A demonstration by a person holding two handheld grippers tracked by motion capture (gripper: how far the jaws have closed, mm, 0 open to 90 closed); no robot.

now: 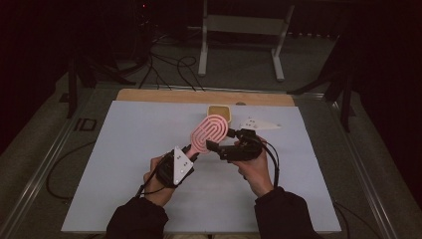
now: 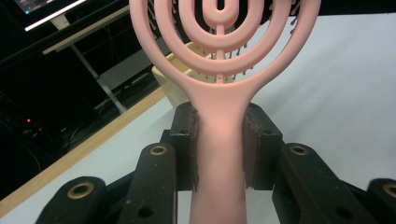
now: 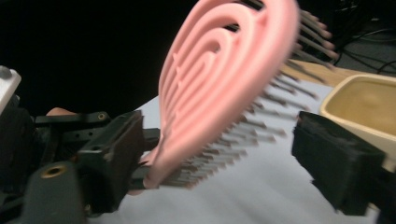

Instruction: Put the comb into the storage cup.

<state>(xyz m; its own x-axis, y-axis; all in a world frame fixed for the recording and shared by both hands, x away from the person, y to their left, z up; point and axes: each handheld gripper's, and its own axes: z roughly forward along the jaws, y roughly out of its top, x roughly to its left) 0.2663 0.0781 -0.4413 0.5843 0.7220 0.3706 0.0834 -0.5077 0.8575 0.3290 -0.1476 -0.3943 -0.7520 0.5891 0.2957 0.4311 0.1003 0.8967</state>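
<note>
A pink vented hairbrush [image 1: 211, 132] is held up over the white table, its oval head tilted toward the far side. My left gripper [image 1: 191, 150] is shut on the brush's handle [image 2: 219, 154], with a pad pressed against each side [image 2: 219, 144]. My right gripper [image 1: 226, 140] comes in from the right and stands open around the lower part of the brush head. In the right gripper view the head [image 3: 219, 88] and its bristles sit between the jaws [image 3: 224, 163], the left jaw close to the brush's back and the right jaw well clear of the bristle tips.
A small cream-yellow tub [image 1: 220, 112] stands at the far middle of the white mat [image 1: 124, 149], just behind the brush. A wooden strip [image 1: 164, 95] borders the table's far edge. Cables and a white stand [image 1: 239, 30] lie on the floor beyond.
</note>
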